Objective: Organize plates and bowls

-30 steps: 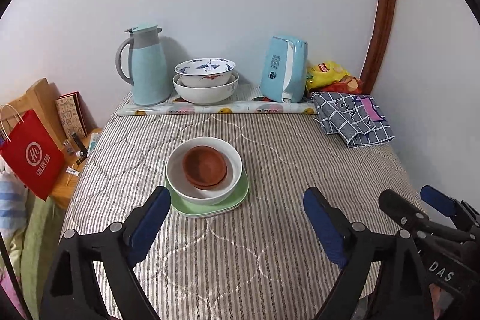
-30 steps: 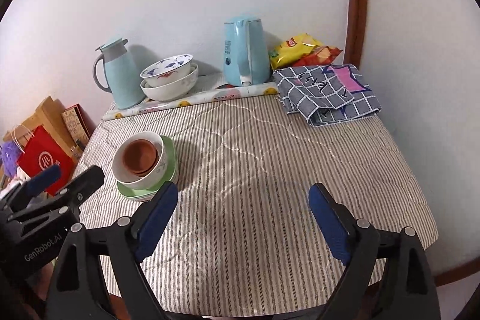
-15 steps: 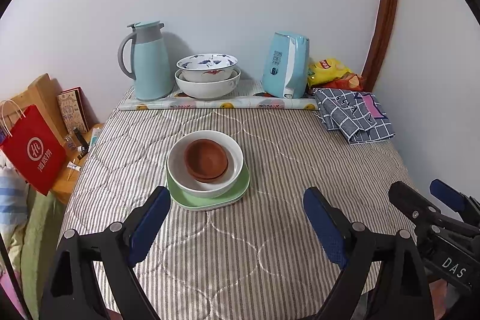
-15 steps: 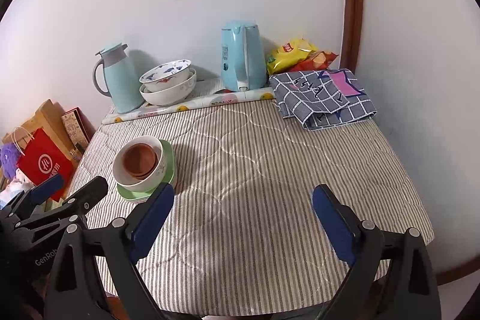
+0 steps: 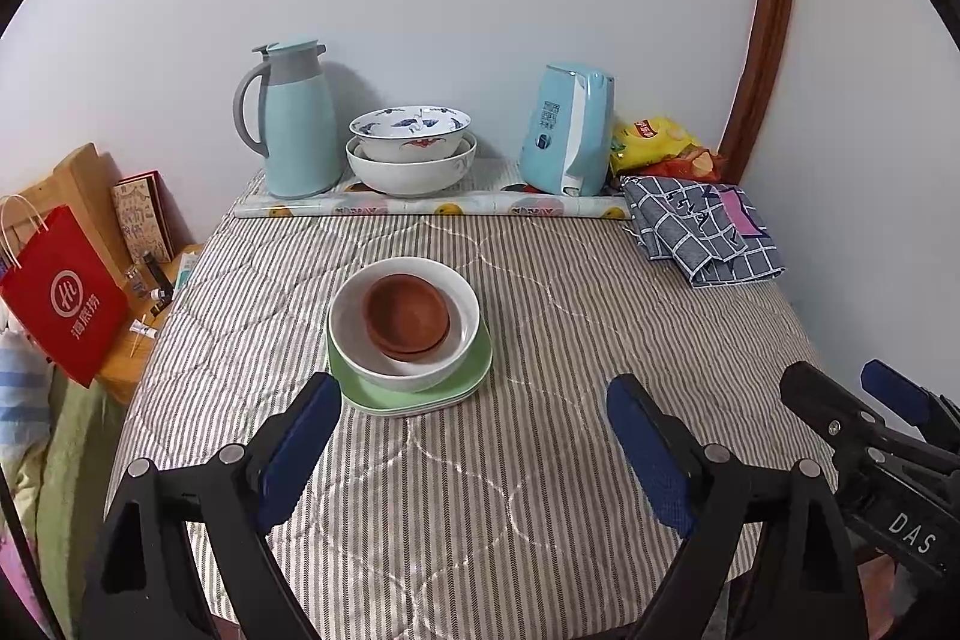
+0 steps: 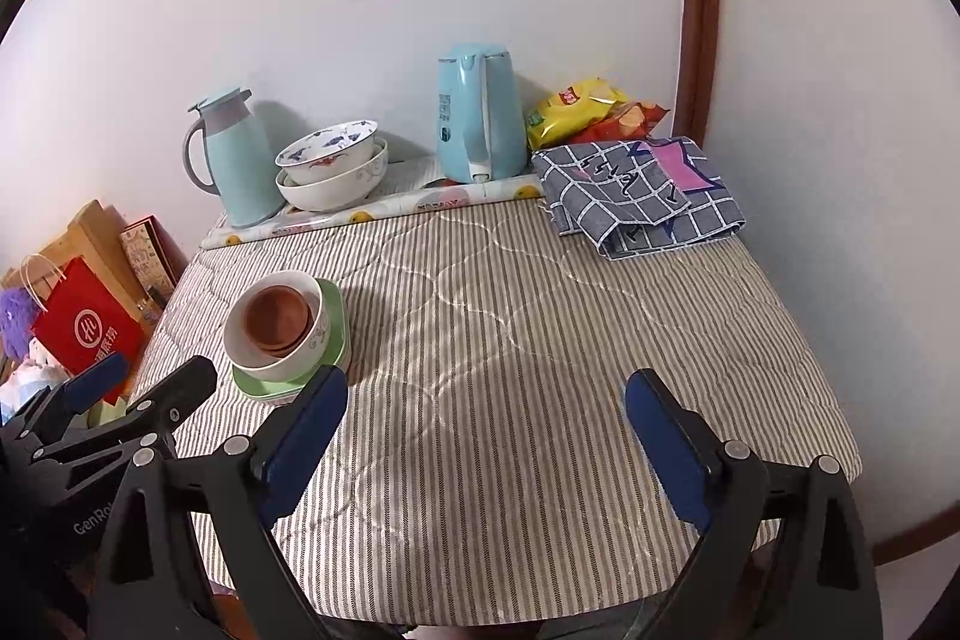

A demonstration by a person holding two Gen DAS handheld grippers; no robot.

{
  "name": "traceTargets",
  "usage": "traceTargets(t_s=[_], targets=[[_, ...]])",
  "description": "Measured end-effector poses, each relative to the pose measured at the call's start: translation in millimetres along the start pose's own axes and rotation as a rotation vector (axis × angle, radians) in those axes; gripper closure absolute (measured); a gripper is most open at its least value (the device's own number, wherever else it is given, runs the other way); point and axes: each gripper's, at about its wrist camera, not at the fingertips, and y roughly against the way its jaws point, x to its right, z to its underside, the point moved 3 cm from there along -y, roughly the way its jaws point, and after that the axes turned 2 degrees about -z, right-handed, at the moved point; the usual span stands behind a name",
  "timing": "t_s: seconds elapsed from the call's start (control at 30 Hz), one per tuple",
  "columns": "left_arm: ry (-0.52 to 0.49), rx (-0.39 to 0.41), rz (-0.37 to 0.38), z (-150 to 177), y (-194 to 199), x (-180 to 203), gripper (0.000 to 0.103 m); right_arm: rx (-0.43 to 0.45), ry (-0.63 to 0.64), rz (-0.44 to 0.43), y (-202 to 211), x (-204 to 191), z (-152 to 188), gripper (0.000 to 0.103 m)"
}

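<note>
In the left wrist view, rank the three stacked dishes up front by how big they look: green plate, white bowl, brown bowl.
Largest to smallest:
1. green plate
2. white bowl, nearly as wide
3. brown bowl

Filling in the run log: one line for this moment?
left gripper: open, empty | right gripper: open, empty | brown bowl in white bowl on green plate

thermos jug (image 5: 297,118), kettle (image 5: 567,127), folded cloth (image 5: 702,232)
</note>
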Motion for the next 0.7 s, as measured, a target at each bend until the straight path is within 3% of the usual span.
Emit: traceTargets(t_s=[0.7], targets=[[0.025, 0.004, 0.014, 1.8, 3.7, -5.6, 0.013, 0.010, 0.006, 0.012, 8.5, -2.2, 2.2, 0.010]])
